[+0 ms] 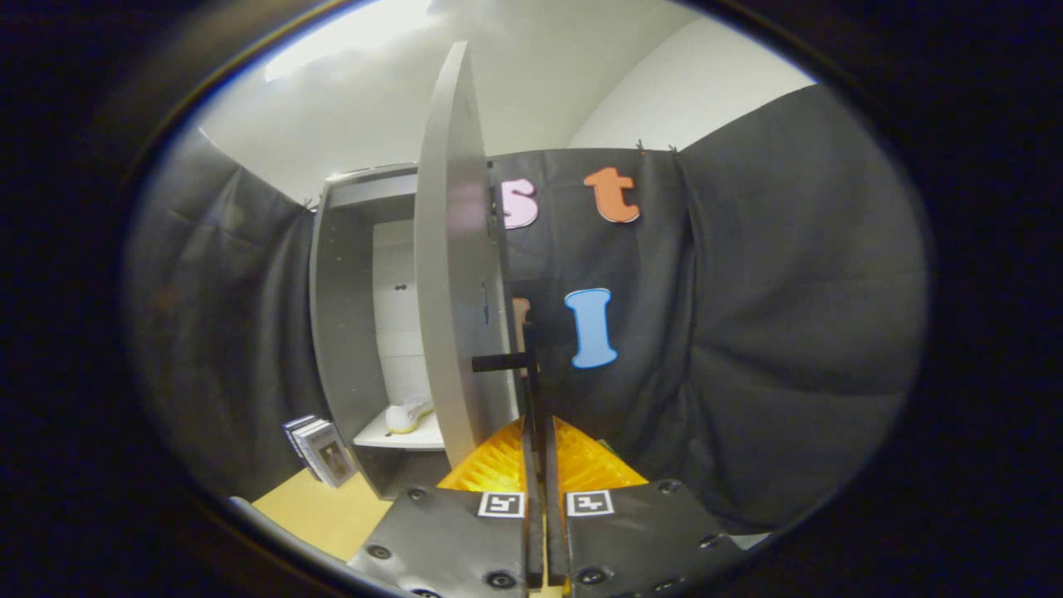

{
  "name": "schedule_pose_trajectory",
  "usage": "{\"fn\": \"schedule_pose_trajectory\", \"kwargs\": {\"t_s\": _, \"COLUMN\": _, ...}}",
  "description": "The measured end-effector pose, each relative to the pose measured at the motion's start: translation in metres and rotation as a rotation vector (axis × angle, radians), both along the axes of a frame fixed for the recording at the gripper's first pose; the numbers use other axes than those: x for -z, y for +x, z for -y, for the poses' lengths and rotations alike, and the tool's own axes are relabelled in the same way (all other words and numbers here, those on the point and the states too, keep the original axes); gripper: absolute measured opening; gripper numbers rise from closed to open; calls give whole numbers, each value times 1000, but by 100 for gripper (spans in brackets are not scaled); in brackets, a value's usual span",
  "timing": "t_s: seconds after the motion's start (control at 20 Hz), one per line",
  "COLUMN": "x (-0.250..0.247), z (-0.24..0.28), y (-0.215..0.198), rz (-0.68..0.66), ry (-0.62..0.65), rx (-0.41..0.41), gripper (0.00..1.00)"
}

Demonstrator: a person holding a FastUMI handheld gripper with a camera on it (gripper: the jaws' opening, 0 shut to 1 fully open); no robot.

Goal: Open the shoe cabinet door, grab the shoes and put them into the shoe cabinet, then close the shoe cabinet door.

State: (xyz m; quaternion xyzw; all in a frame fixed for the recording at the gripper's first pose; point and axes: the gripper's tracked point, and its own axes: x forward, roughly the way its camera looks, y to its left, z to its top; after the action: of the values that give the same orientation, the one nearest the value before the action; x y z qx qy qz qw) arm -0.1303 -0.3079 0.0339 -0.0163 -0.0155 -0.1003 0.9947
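Note:
The grey shoe cabinet (pixel 340 332) stands ahead on the left with its door (pixel 453 274) swung open, so I see the door nearly edge-on right in front of me. A thin black handle (pixel 501 362) sticks out from the door's face, and its vertical bar runs down between my fingers. My gripper (pixel 540 436) is shut on that bar, with both fingers pressed together around it. Inside the cabinet, a white shoe with a yellowish sole (pixel 409 414) lies on the lower shelf (pixel 399 438).
A few small boxes or books (pixel 320 448) lean against the cabinet's left side on the light wooden surface (pixel 307 507). Black cloth walls the booth to the left, behind the cabinet and across the right.

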Motion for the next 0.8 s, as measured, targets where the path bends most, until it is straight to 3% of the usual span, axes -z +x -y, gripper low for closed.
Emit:
{"fn": "schedule_pose_trajectory", "kwargs": {"t_s": 0.15, "x": -5, "z": 25, "y": -17, "rz": 20, "ry": 5, "rx": 64, "gripper": 5}}
{"fn": "schedule_pose_trajectory", "kwargs": {"t_s": 0.4, "x": -14, "z": 20, "y": -34, "rz": 65, "ry": -40, "rx": 69, "gripper": 7}}
{"fn": "schedule_pose_trajectory", "kwargs": {"t_s": 0.8, "x": 57, "z": -73, "y": -66, "rz": -34, "ry": -37, "rx": -229, "gripper": 7}}
